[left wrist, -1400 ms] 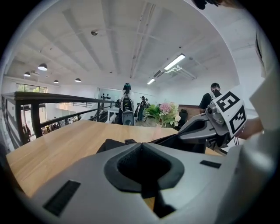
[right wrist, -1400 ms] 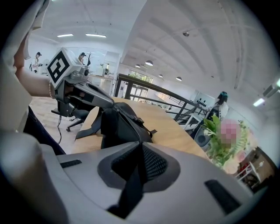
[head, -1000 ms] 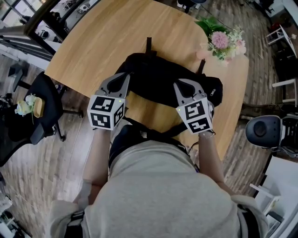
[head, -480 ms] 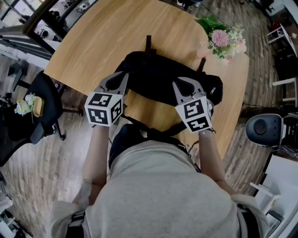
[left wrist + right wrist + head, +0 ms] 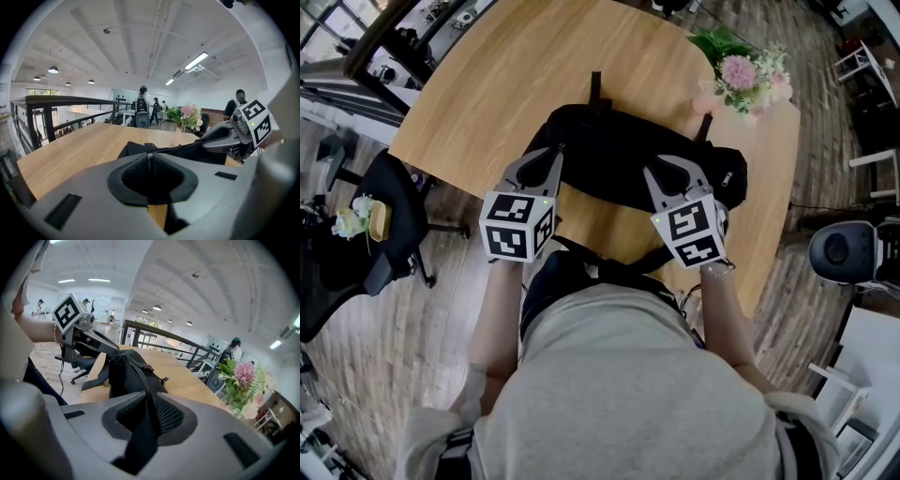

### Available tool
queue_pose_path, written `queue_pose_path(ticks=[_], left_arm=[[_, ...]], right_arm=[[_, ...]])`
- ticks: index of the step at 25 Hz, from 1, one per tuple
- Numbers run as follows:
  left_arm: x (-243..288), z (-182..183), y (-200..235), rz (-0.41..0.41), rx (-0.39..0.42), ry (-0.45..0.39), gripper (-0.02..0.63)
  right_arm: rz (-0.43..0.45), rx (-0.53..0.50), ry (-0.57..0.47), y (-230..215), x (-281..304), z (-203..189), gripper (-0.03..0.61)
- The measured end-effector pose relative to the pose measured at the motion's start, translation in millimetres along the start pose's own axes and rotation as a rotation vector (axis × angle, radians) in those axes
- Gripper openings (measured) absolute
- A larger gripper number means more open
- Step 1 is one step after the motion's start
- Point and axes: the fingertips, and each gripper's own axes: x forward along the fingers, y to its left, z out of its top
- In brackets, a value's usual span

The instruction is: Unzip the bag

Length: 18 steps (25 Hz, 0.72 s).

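A black bag (image 5: 628, 159) lies across the wooden table (image 5: 487, 84). My left gripper (image 5: 555, 152) is at the bag's left end, and in the left gripper view its jaws are shut on the small metal zipper pull (image 5: 149, 158). My right gripper (image 5: 652, 173) sits on the bag's near edge, right of the middle. Its jaws are opening; a fold of black bag fabric (image 5: 149, 394) still runs between the pads, and they look parted from it. The zipper line (image 5: 140, 378) runs along the top of the bag towards the left gripper (image 5: 112, 352).
A vase of pink flowers (image 5: 741, 75) stands at the table's far right corner, close behind the bag. A black office chair (image 5: 384, 216) is left of the table and a round stool (image 5: 844, 253) to the right. Bag straps (image 5: 609, 267) hang over the near edge.
The left gripper shifted slightly left, then back to the right, staying at the bag's left end. The right gripper has stayed at the bag's near edge.
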Motion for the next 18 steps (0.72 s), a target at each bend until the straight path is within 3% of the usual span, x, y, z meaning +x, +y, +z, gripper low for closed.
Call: queue_pose_path(ticks=[7,18], left_arm=[[1.8,14.5,-25.1,-0.072,-0.032,-0.057,0.025],[11.0,32.3,-88.9,-0.263,-0.111,-0.082,0.023]], right_arm=[[0.022,0.15,-0.066,-1.3,-11.5,4.1,0.127],[0.029,0.417,-0.226,-9.3,-44.2,16.6,0.166]])
